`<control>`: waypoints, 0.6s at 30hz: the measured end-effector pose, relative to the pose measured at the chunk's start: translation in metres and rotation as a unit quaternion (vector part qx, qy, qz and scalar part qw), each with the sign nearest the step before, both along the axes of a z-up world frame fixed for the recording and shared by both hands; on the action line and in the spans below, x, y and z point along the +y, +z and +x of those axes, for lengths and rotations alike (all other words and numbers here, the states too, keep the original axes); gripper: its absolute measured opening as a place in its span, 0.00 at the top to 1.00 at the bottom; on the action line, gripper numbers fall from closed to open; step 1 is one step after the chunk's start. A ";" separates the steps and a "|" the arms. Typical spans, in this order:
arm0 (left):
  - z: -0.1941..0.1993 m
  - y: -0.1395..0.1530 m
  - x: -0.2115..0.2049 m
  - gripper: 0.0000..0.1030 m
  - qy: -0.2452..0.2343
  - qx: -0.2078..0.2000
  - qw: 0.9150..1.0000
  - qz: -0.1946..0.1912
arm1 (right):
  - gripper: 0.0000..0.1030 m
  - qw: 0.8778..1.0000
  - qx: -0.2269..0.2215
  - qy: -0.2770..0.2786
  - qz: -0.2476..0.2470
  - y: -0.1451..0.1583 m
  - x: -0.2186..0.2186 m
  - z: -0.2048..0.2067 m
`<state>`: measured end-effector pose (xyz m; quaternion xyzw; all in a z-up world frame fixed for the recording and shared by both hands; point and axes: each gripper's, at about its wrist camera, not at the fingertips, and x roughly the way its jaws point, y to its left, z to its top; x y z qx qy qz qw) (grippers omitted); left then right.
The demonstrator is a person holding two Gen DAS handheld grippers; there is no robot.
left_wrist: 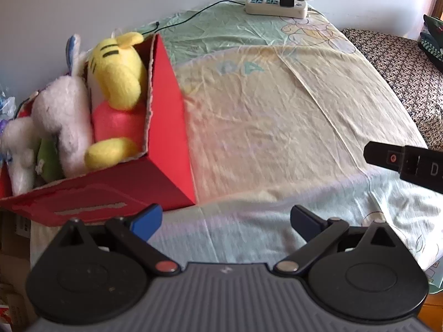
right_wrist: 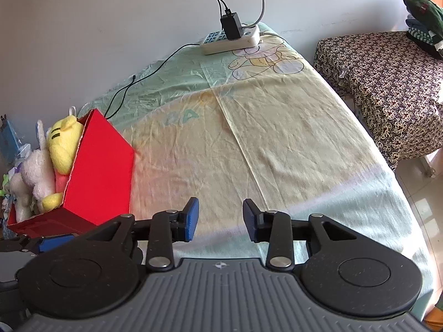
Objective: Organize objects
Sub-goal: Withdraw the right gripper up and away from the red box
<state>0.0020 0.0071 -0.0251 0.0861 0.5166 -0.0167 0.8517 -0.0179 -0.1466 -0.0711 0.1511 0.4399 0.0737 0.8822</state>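
The box point(left_wrist: 166, 127) stood on the bed point(left_wrist: 277, 110), left of my grippers; plush toys point(left_wrist: 116, 77) lay inside it; the power strip point(left_wrist: 277, 7) sat well behind it.

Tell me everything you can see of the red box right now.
The red box looks like cardboard, open-topped, with a torn upper rim and a scuffed near face. It sits on the sheet at the bed's left edge, tilted in both views. Plush toys fill it: a yellow one against its right wall, white ones beside. Neither tongs touch it.

Red box point(left_wrist: 163, 127), yellow plush point(left_wrist: 119, 74) — black stripes, white plush point(left_wrist: 63, 116), pale green-yellow sheet point(left_wrist: 277, 105), brown floral cloth point(right_wrist: 387, 88)
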 end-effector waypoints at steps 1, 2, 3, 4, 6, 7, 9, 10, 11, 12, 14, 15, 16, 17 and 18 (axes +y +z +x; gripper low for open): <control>0.001 0.000 0.000 0.03 0.001 0.000 1.000 -0.001 | 0.63 1.000 -0.001 0.002 -0.001 0.001 0.001 0.001; 0.002 0.001 0.000 0.03 0.002 -0.001 1.000 -0.001 | 0.63 1.000 -0.001 0.004 -0.001 0.001 0.001 0.002; 0.002 0.002 0.000 0.03 0.004 -0.003 1.000 0.000 | 0.63 1.000 -0.002 0.005 -0.001 0.002 0.002 0.004; 0.002 0.004 0.000 0.03 0.006 -0.005 1.000 0.002 | 0.63 1.000 -0.001 0.007 0.000 0.002 0.002 0.005; 0.002 0.008 0.002 0.03 0.010 -0.010 1.000 0.005 | 0.63 1.000 0.000 0.013 0.002 0.004 0.005 0.008; 0.001 0.010 0.003 0.03 0.012 -0.013 1.000 0.006 | 0.63 1.000 0.000 0.017 0.002 0.005 0.007 0.008; 0.000 0.015 0.007 0.03 0.020 -0.018 1.000 0.006 | 0.62 1.000 -0.002 0.025 0.002 0.009 0.012 0.010; 0.000 0.017 0.010 0.03 0.024 -0.020 0.999 0.006 | 0.62 1.000 -0.003 0.029 0.002 0.011 0.015 0.010; -0.001 0.019 0.014 0.03 0.029 -0.022 0.999 0.006 | 0.62 0.999 -0.004 0.033 0.003 0.012 0.018 0.011; -0.002 0.021 0.018 0.03 0.034 -0.025 0.999 0.006 | 0.62 0.999 -0.005 0.036 0.002 0.014 0.022 0.011; -0.003 0.025 0.028 0.03 0.044 -0.030 0.999 0.008 | 0.62 0.999 -0.006 0.044 0.001 0.018 0.030 0.012; -0.002 0.027 0.034 0.03 0.049 -0.031 0.998 0.009 | 0.62 0.999 -0.006 0.048 0.002 0.020 0.035 0.013; -0.002 0.029 0.041 0.03 0.054 -0.032 0.998 0.008 | 0.61 0.999 -0.007 0.051 0.003 0.022 0.041 0.013; -0.001 0.030 0.047 0.03 0.060 -0.032 0.998 0.007 | 0.61 0.998 -0.008 0.055 0.004 0.024 0.047 0.013; 0.000 0.032 0.054 0.03 0.064 -0.032 0.997 0.007 | 0.59 0.998 -0.010 0.058 0.003 0.027 0.053 0.013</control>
